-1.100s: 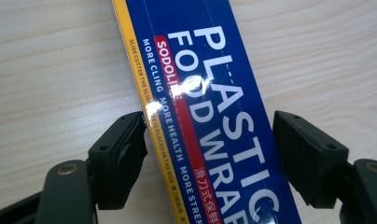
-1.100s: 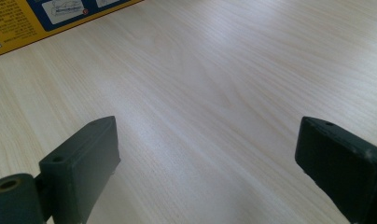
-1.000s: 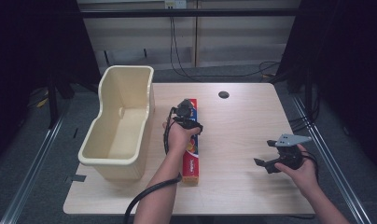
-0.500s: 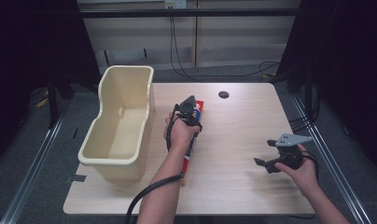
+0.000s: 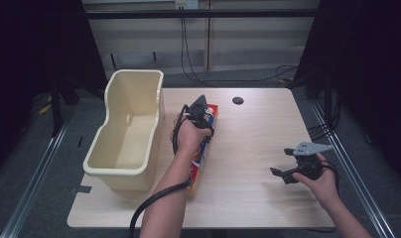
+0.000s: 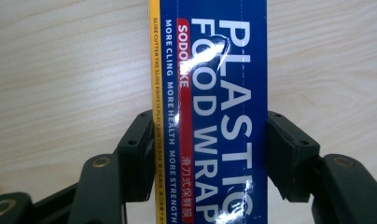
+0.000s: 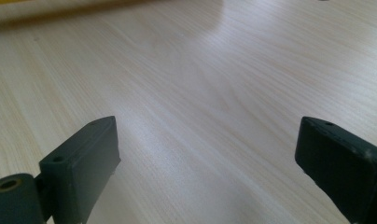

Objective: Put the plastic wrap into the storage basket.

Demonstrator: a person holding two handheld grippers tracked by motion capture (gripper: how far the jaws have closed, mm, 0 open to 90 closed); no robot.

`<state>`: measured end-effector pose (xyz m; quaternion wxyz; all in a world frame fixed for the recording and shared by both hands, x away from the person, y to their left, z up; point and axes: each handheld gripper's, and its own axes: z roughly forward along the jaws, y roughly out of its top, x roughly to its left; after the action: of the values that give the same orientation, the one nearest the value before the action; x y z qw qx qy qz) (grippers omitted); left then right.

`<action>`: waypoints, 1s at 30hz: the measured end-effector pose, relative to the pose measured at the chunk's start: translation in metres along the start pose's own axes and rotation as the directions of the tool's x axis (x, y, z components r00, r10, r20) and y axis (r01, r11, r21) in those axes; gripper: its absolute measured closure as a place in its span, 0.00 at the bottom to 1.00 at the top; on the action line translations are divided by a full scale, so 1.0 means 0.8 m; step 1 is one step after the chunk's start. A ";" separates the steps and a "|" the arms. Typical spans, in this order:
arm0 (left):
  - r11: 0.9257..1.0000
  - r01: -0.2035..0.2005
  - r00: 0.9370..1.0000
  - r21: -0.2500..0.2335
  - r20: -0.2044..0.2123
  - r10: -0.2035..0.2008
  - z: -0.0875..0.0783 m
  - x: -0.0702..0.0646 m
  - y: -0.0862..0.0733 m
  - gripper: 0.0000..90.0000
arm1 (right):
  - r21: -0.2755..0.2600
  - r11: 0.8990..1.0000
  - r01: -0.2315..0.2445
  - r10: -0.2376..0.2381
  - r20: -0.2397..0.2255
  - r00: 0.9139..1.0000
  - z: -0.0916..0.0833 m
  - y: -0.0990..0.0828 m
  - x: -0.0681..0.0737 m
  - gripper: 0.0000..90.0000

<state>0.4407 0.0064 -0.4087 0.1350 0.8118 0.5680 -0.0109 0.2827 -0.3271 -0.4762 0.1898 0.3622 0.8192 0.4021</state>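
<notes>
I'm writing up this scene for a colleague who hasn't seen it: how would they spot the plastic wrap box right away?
Find the cream plastic bin on the left of the wooden table. Just to its right a long, narrow plastic wrap box lies flat on the wood, with the left gripper straddling it. It is the only colourful, printed item there: blue, with a yellow edge, reading PLASTIC FOOD WRAP.

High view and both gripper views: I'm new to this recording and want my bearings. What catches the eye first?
The long blue plastic food wrap box lies on the light wooden table, with the left gripper straddling it, one jaw against each long side. Left of it stands a tall, empty cream plastic bin. The right gripper hangs open over bare wood near the right edge.
</notes>
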 end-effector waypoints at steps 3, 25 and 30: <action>1.000 -0.004 1.000 0.012 0.007 0.004 -0.019 -0.001 0.002 0.46 | -0.003 1.000 -0.003 0.003 -0.002 1.000 0.000 0.000 0.000 0.07; 0.999 -0.009 1.000 0.048 0.023 0.008 -0.109 0.001 0.011 0.46 | -0.008 1.000 -0.003 0.003 -0.015 1.000 -0.001 0.001 0.000 0.05; 0.999 0.000 1.000 0.049 0.007 -0.001 -0.122 0.003 0.011 0.46 | -0.011 1.000 0.001 -0.001 -0.011 1.000 -0.001 0.002 0.001 0.05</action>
<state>0.4365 0.0286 -0.3133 0.1172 0.8147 0.5672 -0.0278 0.2826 -0.3265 -0.4749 0.1875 0.3586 0.8183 0.4082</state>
